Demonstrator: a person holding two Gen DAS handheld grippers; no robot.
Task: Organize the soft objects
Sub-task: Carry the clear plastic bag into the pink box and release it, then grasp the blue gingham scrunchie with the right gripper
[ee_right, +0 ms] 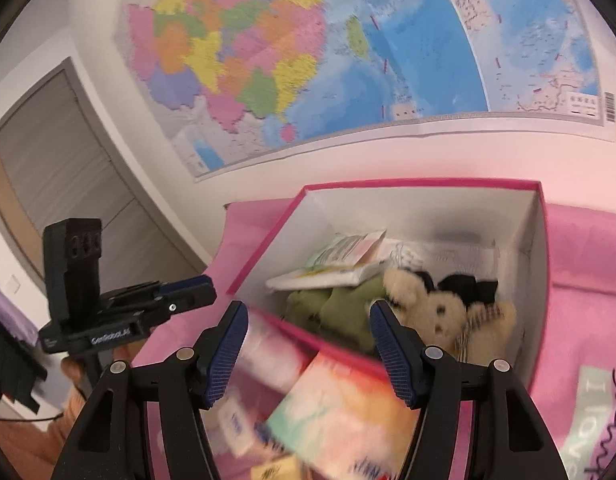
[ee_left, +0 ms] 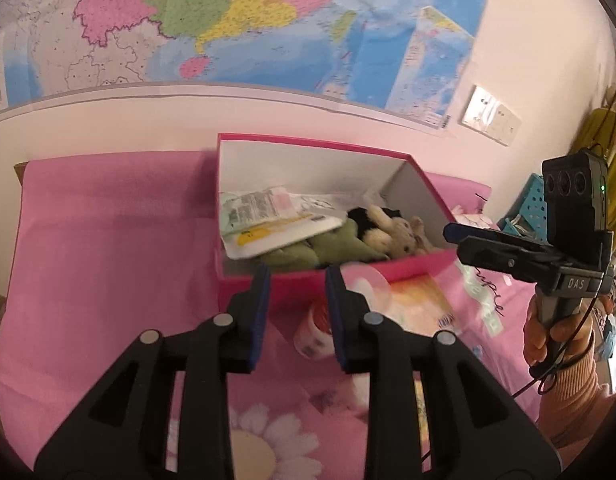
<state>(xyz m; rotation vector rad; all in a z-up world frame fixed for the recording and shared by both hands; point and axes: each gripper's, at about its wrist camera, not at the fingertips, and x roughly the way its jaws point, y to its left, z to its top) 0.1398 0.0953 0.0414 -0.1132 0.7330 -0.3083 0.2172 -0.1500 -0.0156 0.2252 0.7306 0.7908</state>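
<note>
Right wrist view: soft orange-and-mint tissue pack (ee_right: 339, 412) lies on pink cloth just before the pink cardboard box (ee_right: 537, 280), between the right gripper (ee_right: 308, 352) jaws, spread and empty. Light, squashy, slippery film; pinch mid-body. Left gripper (ee_left: 296, 316) jaws stand slightly apart, empty.

A home bedroom is suggested: a pink flowered bedsheet (ee_left: 108, 264) is spread out, a wall map (ee_right: 347, 60) is hung above, and a door (ee_right: 68, 184) is seen.
</note>
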